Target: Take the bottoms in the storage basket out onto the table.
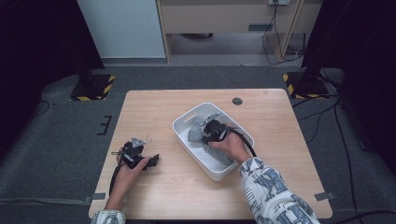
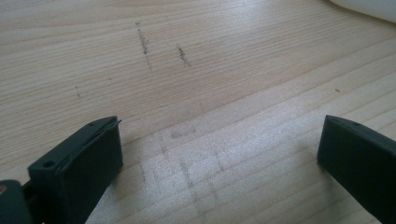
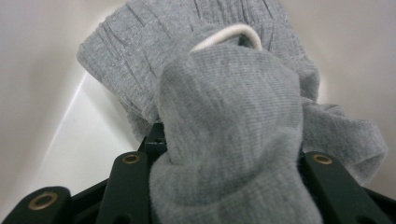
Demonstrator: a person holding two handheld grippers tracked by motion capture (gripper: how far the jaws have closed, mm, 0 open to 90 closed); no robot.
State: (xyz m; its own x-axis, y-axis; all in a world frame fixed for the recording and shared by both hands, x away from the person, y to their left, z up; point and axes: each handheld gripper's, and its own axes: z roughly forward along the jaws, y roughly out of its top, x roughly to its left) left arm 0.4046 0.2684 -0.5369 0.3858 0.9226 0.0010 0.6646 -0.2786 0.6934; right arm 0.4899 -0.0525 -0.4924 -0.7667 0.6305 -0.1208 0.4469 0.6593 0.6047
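Risk notes: grey cloth pinched inside the white bin

Right now the right gripper (image 1: 211, 131) is down inside the white bin (image 1: 187, 138), which sits right of the table's middle, angled toward the far right corner. Its jaws are clamped on a bunched fold of the grey cloth (image 3: 229, 121); in the right gripper view the fabric bulges up between the two black jaws and spills over both. A white cord loop (image 3: 229, 35) shows at the top of the bunch (drawstring or elastic, cannot tell which).

Left gripper (image 1: 135, 154) rests on the table (image 1: 280, 140) near the front-left corner, well apart from the bin. Its jaws stand spread, bare wood between them.

What could go wrong, as I judge it:
- The grip takes a thick wad, not a flat edge. Soft knit may creep out of the jaws on a lift, and the cloth would drop back into the bin.
- Loose folds still lie against the bin's wall. If they drag or snag on the rim, the light bin may tip or slide toward the table's near edge.
- The cord loop could catch on a jaw and foul a clean release.
- Nothing steadies the bin; the left gripper is too far off to help quickly.
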